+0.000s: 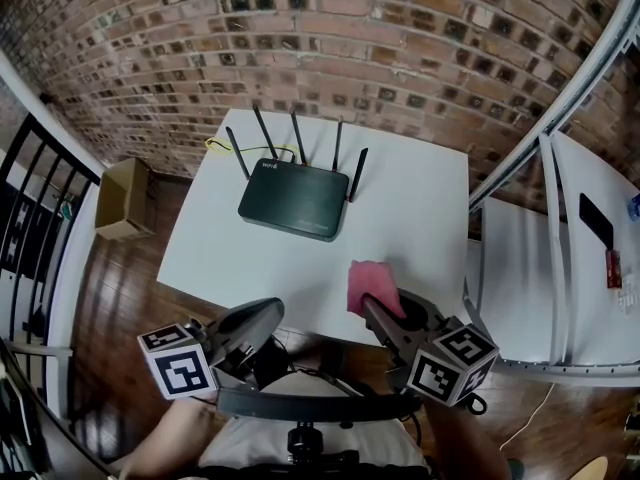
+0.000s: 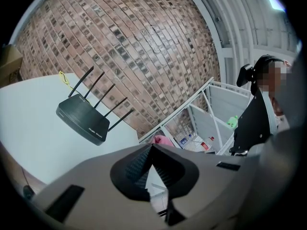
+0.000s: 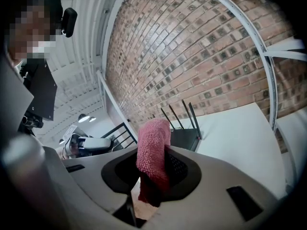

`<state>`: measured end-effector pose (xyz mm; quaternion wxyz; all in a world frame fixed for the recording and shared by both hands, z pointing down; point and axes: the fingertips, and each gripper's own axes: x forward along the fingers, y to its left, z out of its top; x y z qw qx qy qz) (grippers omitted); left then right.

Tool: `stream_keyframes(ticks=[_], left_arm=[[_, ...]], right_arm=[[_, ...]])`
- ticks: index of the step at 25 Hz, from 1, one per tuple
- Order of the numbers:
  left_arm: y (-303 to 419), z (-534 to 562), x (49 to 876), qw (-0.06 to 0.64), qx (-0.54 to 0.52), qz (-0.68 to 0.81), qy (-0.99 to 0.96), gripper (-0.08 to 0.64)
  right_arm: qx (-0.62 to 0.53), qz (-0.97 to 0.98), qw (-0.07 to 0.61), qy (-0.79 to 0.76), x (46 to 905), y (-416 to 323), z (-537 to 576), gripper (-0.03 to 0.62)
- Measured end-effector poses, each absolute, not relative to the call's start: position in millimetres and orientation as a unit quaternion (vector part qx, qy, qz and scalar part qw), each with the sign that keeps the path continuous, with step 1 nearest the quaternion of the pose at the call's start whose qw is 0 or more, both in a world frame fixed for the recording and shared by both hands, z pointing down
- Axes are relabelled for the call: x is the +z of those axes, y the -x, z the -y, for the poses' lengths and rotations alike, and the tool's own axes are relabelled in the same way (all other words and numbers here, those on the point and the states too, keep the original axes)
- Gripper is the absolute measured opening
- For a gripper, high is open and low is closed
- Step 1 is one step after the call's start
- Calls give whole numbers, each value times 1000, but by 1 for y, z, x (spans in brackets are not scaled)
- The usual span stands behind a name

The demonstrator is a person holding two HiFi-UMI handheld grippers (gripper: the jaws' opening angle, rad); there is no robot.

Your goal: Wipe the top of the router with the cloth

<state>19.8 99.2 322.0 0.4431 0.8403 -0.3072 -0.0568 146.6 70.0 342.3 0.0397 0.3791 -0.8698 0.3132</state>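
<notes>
A black router (image 1: 293,200) with several upright antennas lies flat in the middle of the white table (image 1: 420,208). My right gripper (image 1: 373,306) hovers over the table's front right part, shut on a pink cloth (image 1: 370,284) that sticks up out of its jaws. In the right gripper view the cloth (image 3: 153,150) fills the gap between the jaws and the router (image 3: 186,138) lies some way ahead. My left gripper (image 1: 266,312) is held at the table's front edge, shut and holding nothing. The left gripper view looks across the table at the router (image 2: 81,120).
A yellow cable (image 1: 222,146) runs behind the router. On the wooden floor to the left stands a cardboard box (image 1: 125,198) beside a black railing (image 1: 35,218). A white shelf unit (image 1: 590,268) stands right of the table, with the brick wall (image 1: 330,38) behind.
</notes>
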Motion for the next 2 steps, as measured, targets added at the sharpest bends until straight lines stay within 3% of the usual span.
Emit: stream_keyframes(ticks=[2], left_arm=[[-20,-99,322,443,-56,308,-840,3]], right_arm=[[314,870,41,-378,343,-148,-70,123]])
